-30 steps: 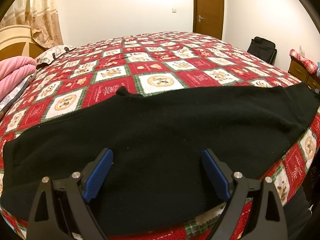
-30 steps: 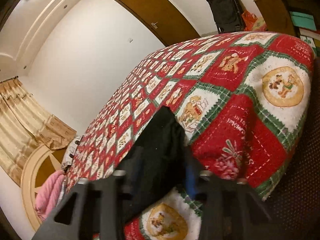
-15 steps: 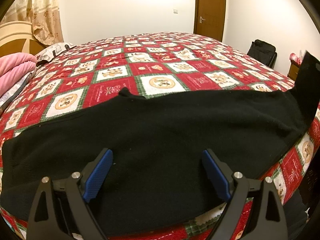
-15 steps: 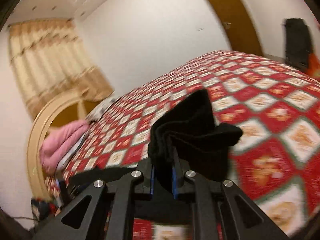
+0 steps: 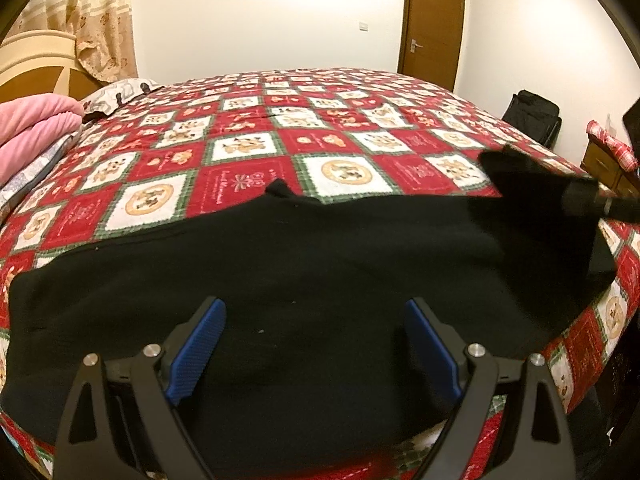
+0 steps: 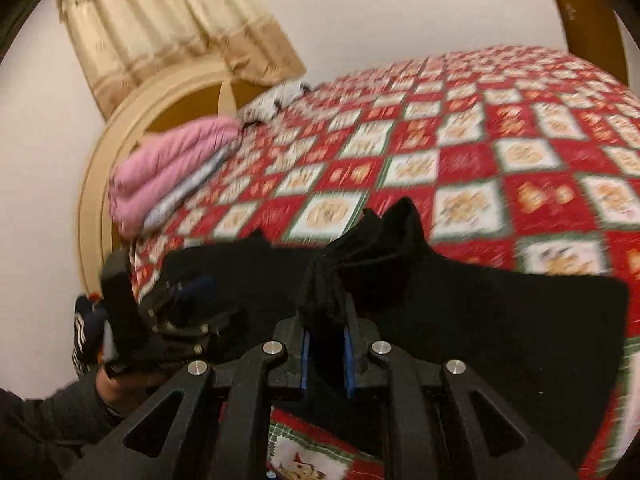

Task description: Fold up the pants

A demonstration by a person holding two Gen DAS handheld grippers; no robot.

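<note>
One pair of black pants [image 5: 320, 280] lies spread across the near edge of the bed [image 5: 344, 128], on a red-and-white checked quilt [image 5: 248, 148]; most of it is flat, running from 9 o'clock to 3 o'clock in the left view. No containers in view.

Two grippers. Left gripper [image 5: 316, 344] hangs over the middle of the pants at 6 o'clock, jaws spread wide, blue pads [image 5: 198, 346] apart with nothing between them; contact with the cloth can't be told. Right gripper [image 6: 326, 354] is clamped on a bunched end of the pants [image 6: 360, 264], which stands up from its tips at 12 o'clock. In the left view that lifted end sits at 3 o'clock above the flat part.

One pink blanket [image 5: 36, 124] at 9 o'clock by the headboard [image 5: 36, 64]. One door [image 5: 434, 28] at 1 o'clock.
</note>
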